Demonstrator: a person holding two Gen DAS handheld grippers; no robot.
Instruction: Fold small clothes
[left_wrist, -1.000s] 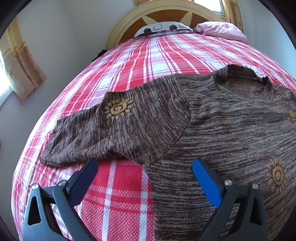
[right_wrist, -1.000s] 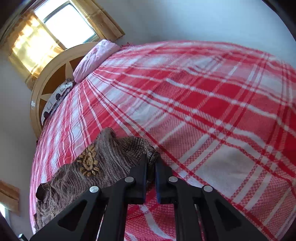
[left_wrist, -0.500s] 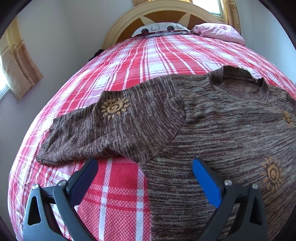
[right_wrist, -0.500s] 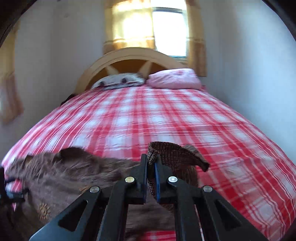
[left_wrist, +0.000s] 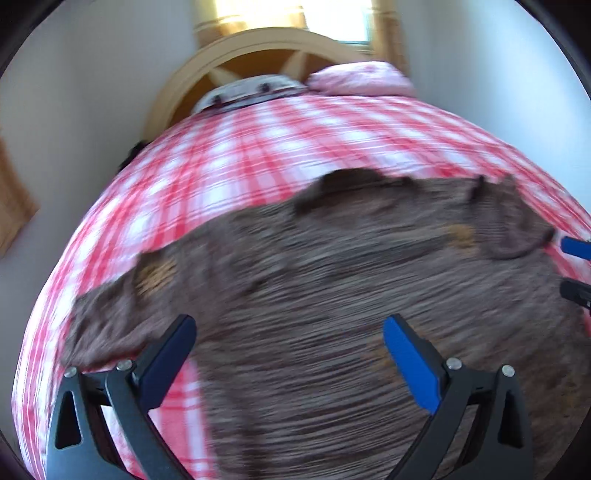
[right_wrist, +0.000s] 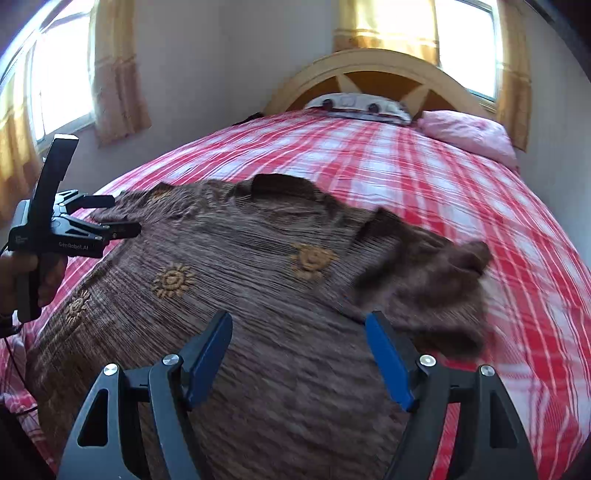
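Observation:
A brown knit sweater (right_wrist: 236, 266) with orange sun motifs lies spread on the red plaid bed (right_wrist: 424, 177). Its right sleeve (right_wrist: 436, 280) lies rumpled and partly folded in, blurred. My right gripper (right_wrist: 299, 350) is open and empty above the sweater's lower body. My left gripper (left_wrist: 288, 354) is open and empty over the sweater (left_wrist: 332, 295) near its left sleeve (left_wrist: 110, 314). The left gripper also shows in the right wrist view (right_wrist: 118, 218), at the sweater's left shoulder. The right gripper's fingers (left_wrist: 576, 251) show at the right edge of the left wrist view.
A pink pillow (right_wrist: 469, 133) and a patterned pillow (right_wrist: 358, 105) lie against the wooden headboard (right_wrist: 376, 70). Curtained windows stand behind the bed and on the left wall. Plaid bedspread shows around the sweater.
My right gripper has opened and let go of the right sleeve, which now lies folded inward on the sweater. My left gripper has swung right over the sweater, still open.

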